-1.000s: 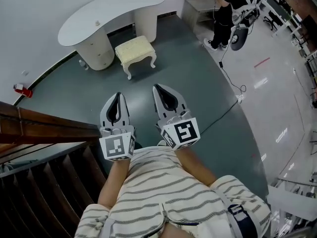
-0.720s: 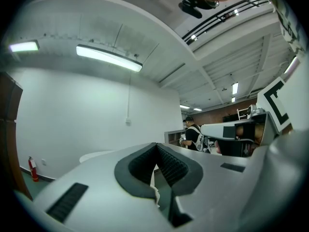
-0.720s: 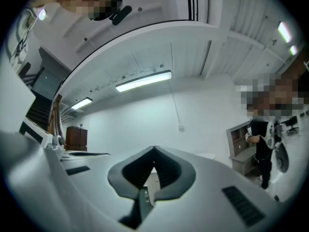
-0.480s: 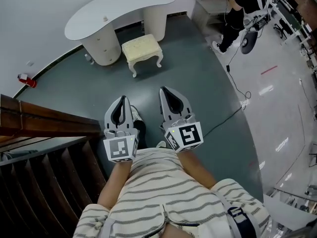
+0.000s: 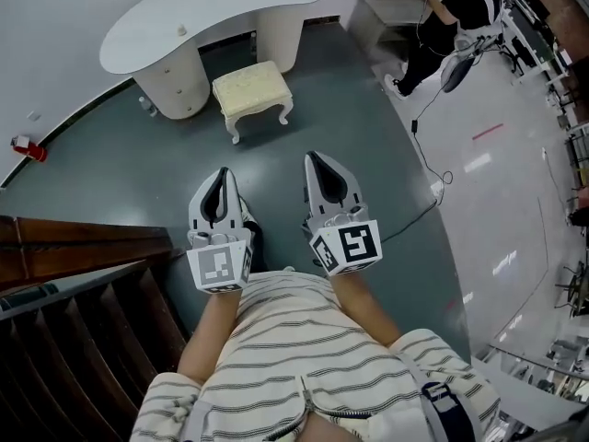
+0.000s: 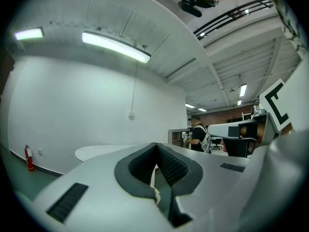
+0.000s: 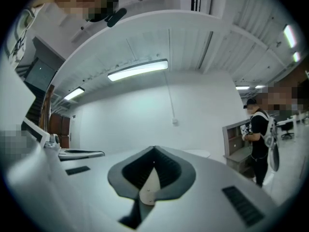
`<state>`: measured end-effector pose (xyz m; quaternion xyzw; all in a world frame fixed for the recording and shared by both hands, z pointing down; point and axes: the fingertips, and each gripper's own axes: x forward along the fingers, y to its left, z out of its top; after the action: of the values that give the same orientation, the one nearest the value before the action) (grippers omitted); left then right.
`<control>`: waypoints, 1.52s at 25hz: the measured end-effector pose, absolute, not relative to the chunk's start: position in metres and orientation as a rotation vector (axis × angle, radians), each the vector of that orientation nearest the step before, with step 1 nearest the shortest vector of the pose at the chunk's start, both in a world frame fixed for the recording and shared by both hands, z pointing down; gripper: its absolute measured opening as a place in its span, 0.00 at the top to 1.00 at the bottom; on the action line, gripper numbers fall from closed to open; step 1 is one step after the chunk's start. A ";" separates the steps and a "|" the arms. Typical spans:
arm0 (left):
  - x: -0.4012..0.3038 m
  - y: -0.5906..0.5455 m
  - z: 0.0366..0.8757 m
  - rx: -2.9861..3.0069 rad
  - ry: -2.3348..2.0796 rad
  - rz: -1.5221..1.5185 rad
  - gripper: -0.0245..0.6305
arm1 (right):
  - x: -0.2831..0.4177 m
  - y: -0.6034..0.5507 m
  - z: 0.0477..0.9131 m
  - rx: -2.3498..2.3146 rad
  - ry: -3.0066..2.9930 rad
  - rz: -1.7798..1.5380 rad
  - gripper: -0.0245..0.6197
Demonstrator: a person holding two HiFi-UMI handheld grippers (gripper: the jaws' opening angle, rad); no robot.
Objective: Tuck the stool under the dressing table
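**A:** Where is the stool right now?

**B:** The stool [image 5: 251,88] stands on the dark green floor [image 5: 350,136], out in front of the dressing table [image 5: 212,12]. It faces the gap between the table's drawer pedestal [image 5: 171,88] and its round column leg [image 5: 276,37]. The seat looks clear of the tabletop's front edge, so it is not tucked under.

**A:** And your tongs?

**B:** My left tongs [image 5: 222,175] are closed, pads together, with nothing between them. My right tongs [image 5: 314,159] are the same, pressed together and empty. I hold both level and side by side in front of my striped shirt [image 5: 304,357]. They point toward the stool but are well apart from it.

**A:** Anything else around?

**B:** A wooden stair rail [image 5: 83,238] runs along my left. A red fire extinguisher [image 5: 20,145] sits at the foot of the wall. Another person [image 5: 456,12] stands by a grey shelf unit [image 5: 386,3], beyond the green floor's right edge.
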<state>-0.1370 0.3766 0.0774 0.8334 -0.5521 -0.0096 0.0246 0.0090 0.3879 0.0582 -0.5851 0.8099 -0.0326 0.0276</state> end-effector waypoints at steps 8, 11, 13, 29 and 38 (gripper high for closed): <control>-0.159 0.272 0.084 2.562 -1.723 -0.052 0.95 | -0.020 0.287 0.069 -1.776 2.541 -0.096 0.94; -0.169 0.232 0.087 2.542 -1.716 -0.046 0.95 | -0.028 0.247 0.073 -1.782 2.553 -0.113 0.94; -0.172 0.208 0.086 2.536 -1.704 -0.049 0.95 | -0.031 0.225 0.073 -1.792 2.565 -0.117 0.94; -0.172 0.064 0.097 2.572 -1.566 -0.075 0.95 | -0.057 0.083 0.072 -1.887 2.563 -0.091 0.94; -0.113 0.041 0.121 2.550 -1.526 -0.003 0.95 | -0.020 0.051 0.096 -1.861 2.620 -0.153 0.94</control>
<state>-0.1125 0.0414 0.1213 0.8551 -0.5115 -0.0009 0.0847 -0.0196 0.0511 0.0956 -0.5780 0.8138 -0.0477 -0.0376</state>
